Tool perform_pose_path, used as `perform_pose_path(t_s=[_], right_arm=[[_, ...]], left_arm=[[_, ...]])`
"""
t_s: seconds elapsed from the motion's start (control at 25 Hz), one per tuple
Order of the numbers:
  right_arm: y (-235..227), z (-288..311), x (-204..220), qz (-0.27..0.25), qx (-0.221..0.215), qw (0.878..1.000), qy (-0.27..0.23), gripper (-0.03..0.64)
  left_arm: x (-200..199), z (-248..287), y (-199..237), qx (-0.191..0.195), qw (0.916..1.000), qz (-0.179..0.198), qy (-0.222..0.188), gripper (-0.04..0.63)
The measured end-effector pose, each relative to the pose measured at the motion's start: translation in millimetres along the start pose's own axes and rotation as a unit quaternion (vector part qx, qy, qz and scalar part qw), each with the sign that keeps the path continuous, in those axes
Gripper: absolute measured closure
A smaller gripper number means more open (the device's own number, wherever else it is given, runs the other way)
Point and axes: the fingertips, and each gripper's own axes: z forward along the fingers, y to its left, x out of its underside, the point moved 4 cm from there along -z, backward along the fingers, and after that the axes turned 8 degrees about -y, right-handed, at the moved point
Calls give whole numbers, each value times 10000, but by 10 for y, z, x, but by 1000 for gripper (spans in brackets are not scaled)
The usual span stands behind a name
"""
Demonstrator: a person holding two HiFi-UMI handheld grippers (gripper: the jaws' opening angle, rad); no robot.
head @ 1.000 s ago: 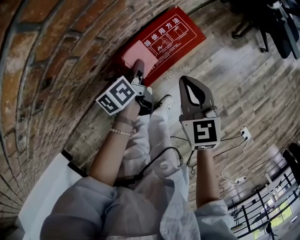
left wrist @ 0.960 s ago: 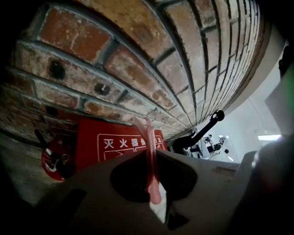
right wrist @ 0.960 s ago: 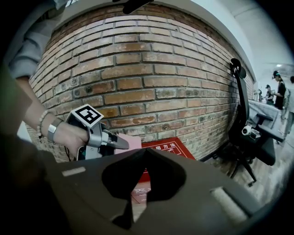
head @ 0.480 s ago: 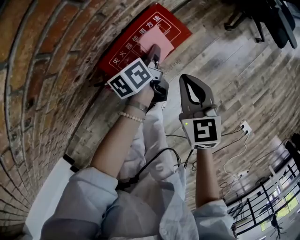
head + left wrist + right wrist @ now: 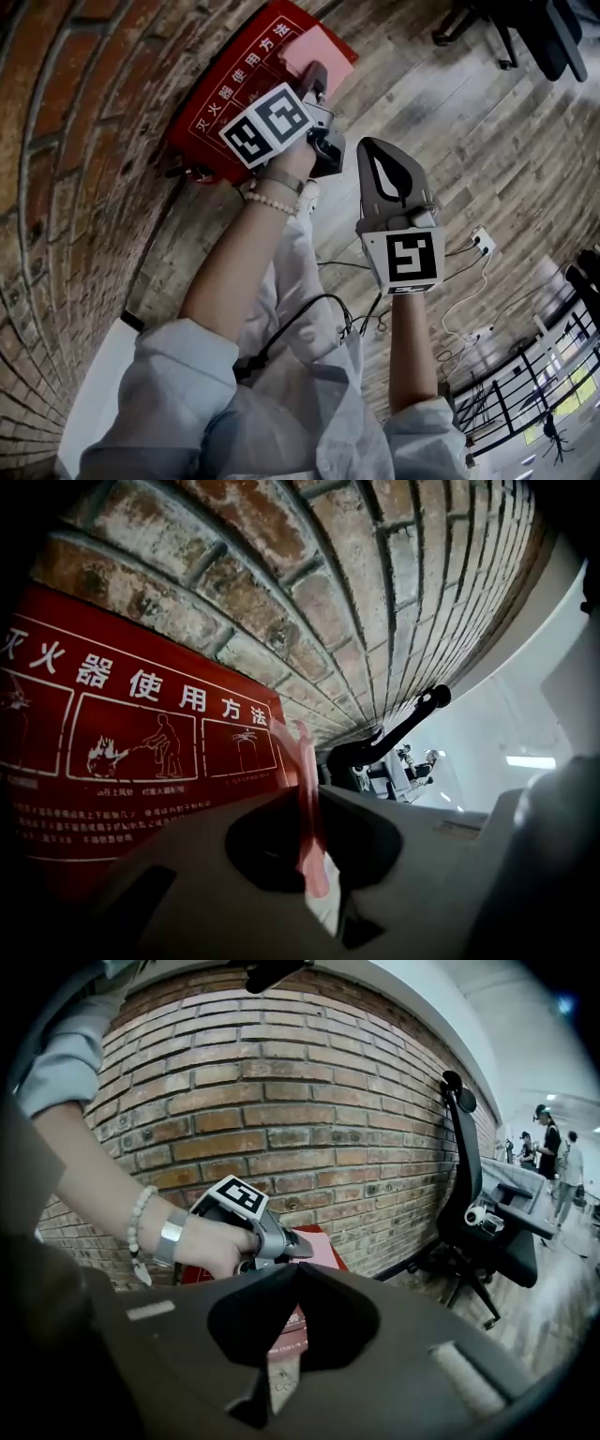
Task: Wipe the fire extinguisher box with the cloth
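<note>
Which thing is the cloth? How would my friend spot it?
Find the brick wall, then the red box with white writing at its foot. The cloth is the pale pink square on that box, pinched in the left gripper; nothing else there is pink.

On my feed the red rectangular fire extinguisher box (image 5: 225, 103) looks like smooth painted metal with a faint sheen and flat white print, and the thin pink cloth (image 5: 314, 49) on it looks soft, matt and limp. The brown brick wall (image 5: 56, 141) is rough and chalky with gritty mortar, and the grey-brown plank floor (image 5: 469, 131) shows coarse, weathered wood grain. I read the left gripper (image 5: 315, 77) and right gripper (image 5: 371, 148) as matt moulded plastic, beside a glossy white bead bracelet (image 5: 267, 200) and a brushed silver metal bangle (image 5: 172, 1237).
</note>
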Motion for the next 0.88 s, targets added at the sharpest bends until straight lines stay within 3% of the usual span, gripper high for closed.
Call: perform_pose_path(t_s=[0.88], right_arm=[[35, 21, 87, 89, 18, 9999, 105, 609]], left_arm=[[189, 367, 65, -182, 9994, -78, 269, 584]])
